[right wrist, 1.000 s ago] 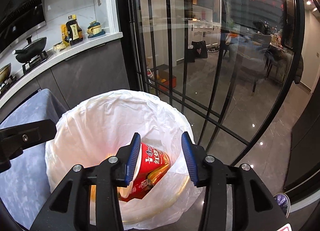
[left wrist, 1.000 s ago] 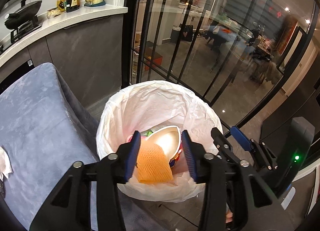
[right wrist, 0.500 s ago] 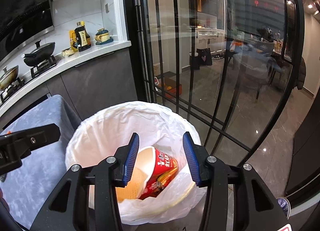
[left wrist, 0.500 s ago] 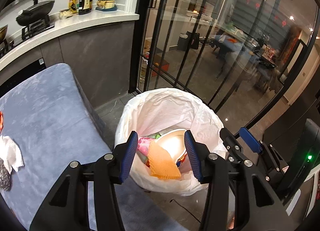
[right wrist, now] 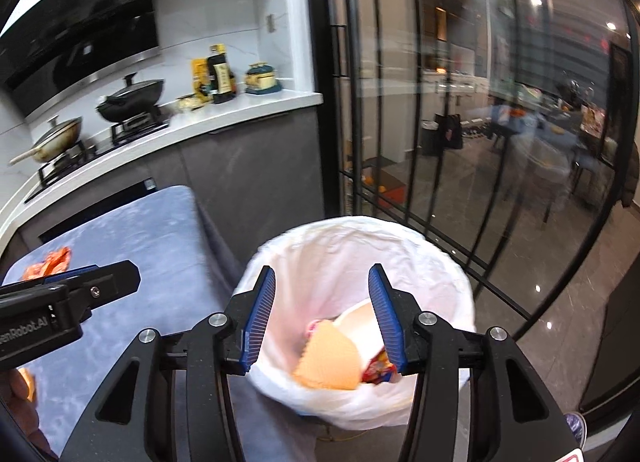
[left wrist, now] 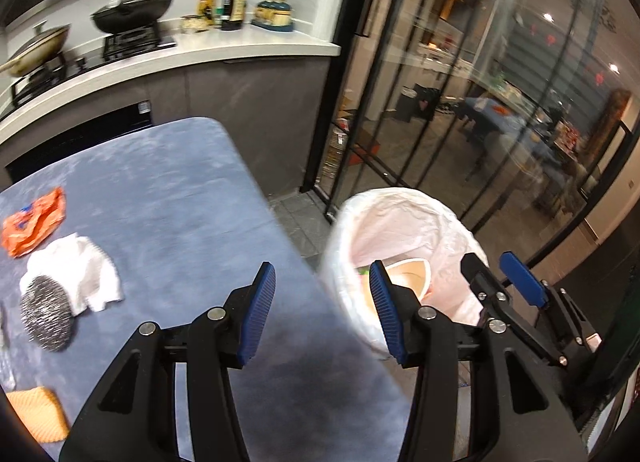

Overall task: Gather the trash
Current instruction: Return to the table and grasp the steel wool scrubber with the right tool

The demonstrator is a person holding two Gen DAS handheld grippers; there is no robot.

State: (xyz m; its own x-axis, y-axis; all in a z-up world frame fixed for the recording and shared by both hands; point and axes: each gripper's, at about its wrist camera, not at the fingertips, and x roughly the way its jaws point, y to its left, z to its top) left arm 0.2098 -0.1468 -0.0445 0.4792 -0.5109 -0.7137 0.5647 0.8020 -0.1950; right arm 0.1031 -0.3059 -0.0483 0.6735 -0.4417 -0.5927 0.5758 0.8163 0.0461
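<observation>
Partly done. Lined trash bin (right wrist: 360,302), lower centre of right view, already holds noodle cup (right wrist: 360,326) and orange net (right wrist: 328,362). Left gripper (left wrist: 322,310) and right gripper (right wrist: 322,314) both spread, empty. Left on blue table (left wrist: 168,198), left edge: orange wrapper (left wrist: 34,222), white tissue (left wrist: 78,270), steel scourer (left wrist: 47,318), orange sponge (left wrist: 38,414).

Left gripper (right wrist: 68,302) body: partial "...enRobot.AI".

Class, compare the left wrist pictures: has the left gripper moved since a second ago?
Yes. The left gripper has swung from above the trash bin toward the blue table; the bin now sits to its right.
</observation>
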